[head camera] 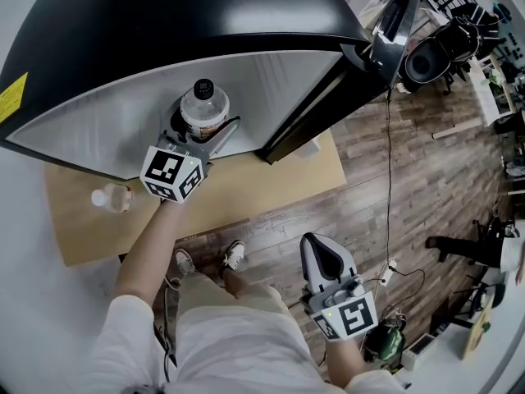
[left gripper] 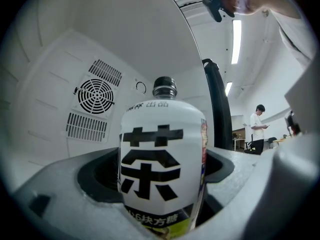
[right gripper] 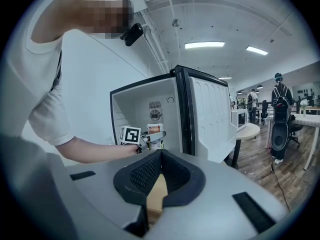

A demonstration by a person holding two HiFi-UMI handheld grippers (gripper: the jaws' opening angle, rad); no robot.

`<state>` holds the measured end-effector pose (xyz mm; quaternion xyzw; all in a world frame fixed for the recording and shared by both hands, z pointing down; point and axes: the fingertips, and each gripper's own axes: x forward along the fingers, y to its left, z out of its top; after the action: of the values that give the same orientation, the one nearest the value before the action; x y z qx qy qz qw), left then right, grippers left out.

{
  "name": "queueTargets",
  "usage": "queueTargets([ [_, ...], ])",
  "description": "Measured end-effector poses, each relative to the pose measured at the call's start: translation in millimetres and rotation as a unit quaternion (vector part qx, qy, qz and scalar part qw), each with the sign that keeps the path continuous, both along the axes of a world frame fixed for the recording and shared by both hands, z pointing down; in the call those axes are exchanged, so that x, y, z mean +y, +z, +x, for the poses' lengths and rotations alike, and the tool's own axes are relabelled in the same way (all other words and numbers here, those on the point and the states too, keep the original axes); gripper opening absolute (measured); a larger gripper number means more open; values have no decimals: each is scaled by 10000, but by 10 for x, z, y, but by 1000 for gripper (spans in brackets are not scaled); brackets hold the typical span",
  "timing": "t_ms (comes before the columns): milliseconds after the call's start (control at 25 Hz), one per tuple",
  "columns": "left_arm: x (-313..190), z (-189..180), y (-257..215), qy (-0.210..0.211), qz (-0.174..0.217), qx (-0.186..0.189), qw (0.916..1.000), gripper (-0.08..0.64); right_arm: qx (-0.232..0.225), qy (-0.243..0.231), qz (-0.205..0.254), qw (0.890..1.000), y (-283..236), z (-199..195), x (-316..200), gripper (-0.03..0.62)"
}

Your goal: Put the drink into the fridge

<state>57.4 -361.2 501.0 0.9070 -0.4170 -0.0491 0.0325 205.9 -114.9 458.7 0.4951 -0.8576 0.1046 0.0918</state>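
Upper left of the head view: drink bottle [head camera: 203, 105], round, white-labelled, black-capped, upright within the fridge's [head camera: 107, 130] smooth white cavity, clamped between the left gripper's [head camera: 203, 130] wide-spread jaws. Right gripper [head camera: 321, 257] sits lower centre, jaws together, empty. Pale wooden board [head camera: 246, 187] lies beneath the fridge; brown plank floor [head camera: 410, 179] beyond.

Lit brightly and evenly by long white ceiling strip lamps [right gripper: 205, 45], blown out at the tubes. Bent hard by fisheye at every edge, ringed in black in both gripper views. Faint sheen across the glossy black curved fridge top [head camera: 164, 23]. Slightly soft on the near white-labelled plastic drink bottle [left gripper: 162, 164].
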Motion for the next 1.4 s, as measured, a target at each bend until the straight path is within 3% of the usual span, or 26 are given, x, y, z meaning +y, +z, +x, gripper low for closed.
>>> queueTargets([
  [480,-66,61,18,173,68,17,9998,457,43,125,-50,9999,-21,2,68,0],
  [1400,-282,-107,96,-241,279,-104,9993,457,138,320,-81,9994,-39,67,136,0],
])
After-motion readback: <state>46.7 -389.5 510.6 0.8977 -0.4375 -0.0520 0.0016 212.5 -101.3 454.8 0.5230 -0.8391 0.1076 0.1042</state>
